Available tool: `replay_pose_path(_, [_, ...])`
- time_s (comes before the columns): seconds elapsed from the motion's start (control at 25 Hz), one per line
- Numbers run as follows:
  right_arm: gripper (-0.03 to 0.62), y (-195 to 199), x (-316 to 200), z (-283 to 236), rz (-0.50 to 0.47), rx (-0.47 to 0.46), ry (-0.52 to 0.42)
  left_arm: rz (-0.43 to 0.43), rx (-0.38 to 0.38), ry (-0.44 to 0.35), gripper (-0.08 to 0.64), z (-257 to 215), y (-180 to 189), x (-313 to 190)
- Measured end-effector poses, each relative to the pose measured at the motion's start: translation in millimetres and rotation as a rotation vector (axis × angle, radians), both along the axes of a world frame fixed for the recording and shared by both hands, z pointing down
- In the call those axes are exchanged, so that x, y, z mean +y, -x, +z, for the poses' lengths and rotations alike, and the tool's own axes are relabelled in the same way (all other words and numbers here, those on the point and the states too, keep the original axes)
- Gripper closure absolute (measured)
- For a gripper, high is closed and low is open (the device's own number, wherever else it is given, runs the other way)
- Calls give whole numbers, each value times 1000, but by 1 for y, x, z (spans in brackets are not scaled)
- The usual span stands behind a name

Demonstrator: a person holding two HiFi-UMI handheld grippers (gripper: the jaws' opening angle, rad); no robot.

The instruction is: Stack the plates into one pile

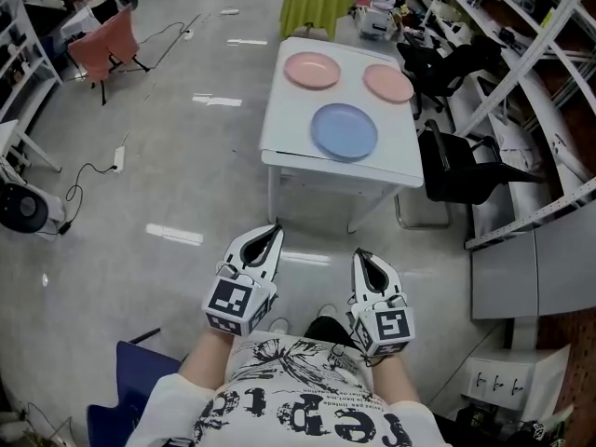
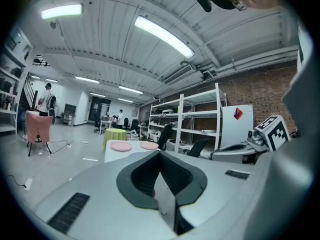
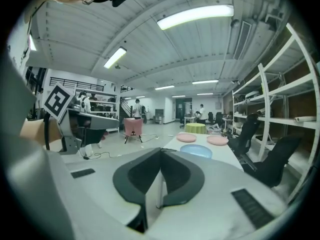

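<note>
Three plates lie apart on a white table [image 1: 289, 110] ahead of me: a pink plate [image 1: 312, 70] at the far left, a second pink plate [image 1: 388, 83] at the far right, and a blue plate [image 1: 344, 130] nearer the front edge. My left gripper [image 1: 273, 234] and right gripper [image 1: 361, 257] are held close to my body, well short of the table, both shut and empty. In the right gripper view the blue plate [image 3: 196, 151] lies before both pink plates [image 3: 186, 137]. In the left gripper view the pink plates [image 2: 120, 146] show far off.
A yellow-green round table [image 1: 317, 3] stands beyond the white table. Black office chairs [image 1: 461, 166] and metal shelving [image 1: 549, 73] line the right side. A pink chair [image 1: 107, 45] and floor cables [image 1: 88, 170] are at the left. A blue seat [image 1: 130, 380] is by my left elbow.
</note>
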State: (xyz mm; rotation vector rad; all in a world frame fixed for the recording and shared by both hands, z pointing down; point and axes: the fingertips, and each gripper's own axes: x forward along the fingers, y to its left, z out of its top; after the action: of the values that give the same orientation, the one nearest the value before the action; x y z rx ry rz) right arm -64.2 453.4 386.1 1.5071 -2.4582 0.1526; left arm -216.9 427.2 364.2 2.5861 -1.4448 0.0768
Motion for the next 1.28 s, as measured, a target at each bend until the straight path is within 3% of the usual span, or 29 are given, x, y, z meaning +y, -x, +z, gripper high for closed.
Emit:
replay_pose_path(0.36, [586,-19,-113,19,-78,-23,12,-65,-36,18,546,22,-21,-95])
replay_pose_path(0.68, [586,-85,-254,6,-164,-31,57,-173,-61,28,546,2,-76,-213])
replay_pose_path(0.96, [586,-151,-378,2,-190,-16,61,-200,-59,55,546,10,-130,-321])
replay_pose_path(1.28, [586,-172,-468,17,-220,-35,89,-228,-39,104,546,31,-153,-401])
